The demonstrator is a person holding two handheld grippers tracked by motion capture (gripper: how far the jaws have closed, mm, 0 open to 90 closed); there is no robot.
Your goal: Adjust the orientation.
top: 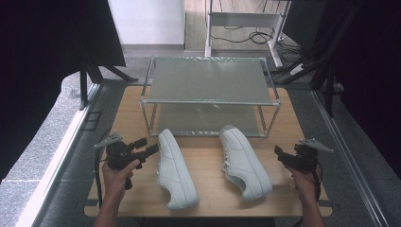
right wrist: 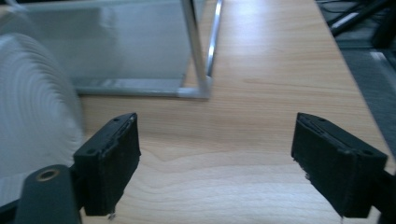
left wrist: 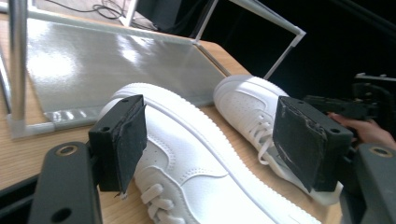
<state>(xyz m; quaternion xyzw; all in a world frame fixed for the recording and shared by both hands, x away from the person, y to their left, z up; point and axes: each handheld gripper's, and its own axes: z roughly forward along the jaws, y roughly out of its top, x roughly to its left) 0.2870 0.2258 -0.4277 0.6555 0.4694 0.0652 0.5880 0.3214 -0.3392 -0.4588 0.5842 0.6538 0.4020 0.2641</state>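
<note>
White leather covered both shoes on the wooden worktop [top: 208,189], lying side by side in front of a two-tier metal rack [top: 208,101], toes pointing toward it. The left shoe [top: 176,169] lay just right of the left hand-held gripper [top: 150,147], near but not touching; the right shoe [top: 244,161] lay left of the right hand-held gripper [top: 278,152], a little apart from it. Both grippers stood wide open and held nothing.

In the left gripper view, the left hand-held gripper [left wrist: 210,140] looked across the left shoe [left wrist: 196,163], its pads framing the upper and the laces, with the right shoe [left wrist: 254,109] beyond. In the right gripper view, the right hand-held gripper [right wrist: 215,163] faced bare wood, the pale sole edge of the right shoe [right wrist: 32,116] off to its left.

The step in hand seemed to be a reach for each shoe, probably to lift it to the rack. To do it well, each gripper should have closed across the narrower, firmer part of the shoe, near the heel collar or the sidewalls, rather than on the soft toe. The right one needed to swing left first so the shoe sat squarely between its pads.
</note>
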